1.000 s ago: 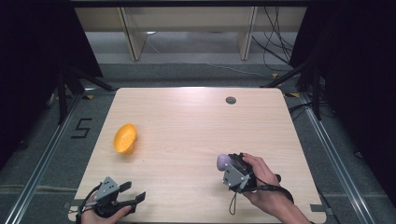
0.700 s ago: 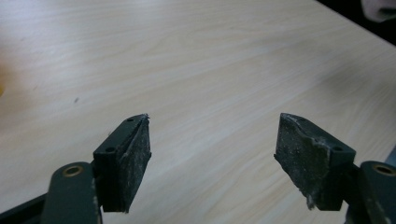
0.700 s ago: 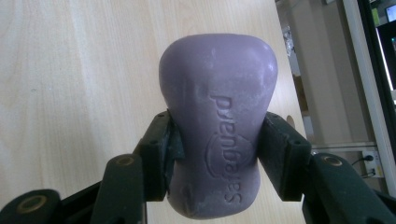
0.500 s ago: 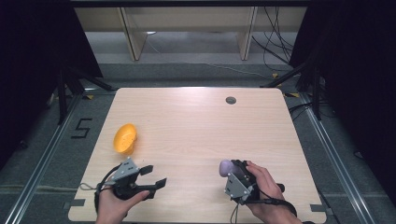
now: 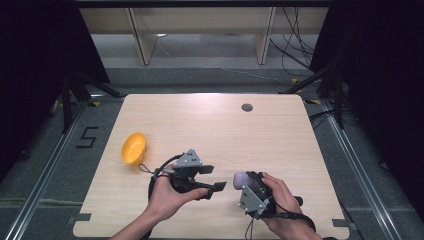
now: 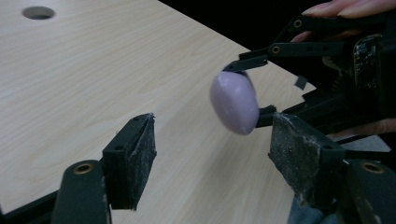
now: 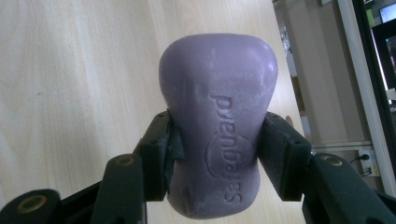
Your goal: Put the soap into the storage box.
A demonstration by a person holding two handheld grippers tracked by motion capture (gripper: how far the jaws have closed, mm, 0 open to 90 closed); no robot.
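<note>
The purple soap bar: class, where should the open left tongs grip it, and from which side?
Grip the free rounded end of the purple soap bar, probably across its flat faces, coming from the person's left. The right tongs pinch its narrowed waist, leaving that end clear, and the left tongs already face it, open.

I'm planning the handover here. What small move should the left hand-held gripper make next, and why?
Probably ease the left hand-held gripper forward until its open jaws straddle the purple soap bar. The right hand-held gripper clamps the bar off the table, and the bar sits just ahead of the left jaws, not yet between them.
</note>
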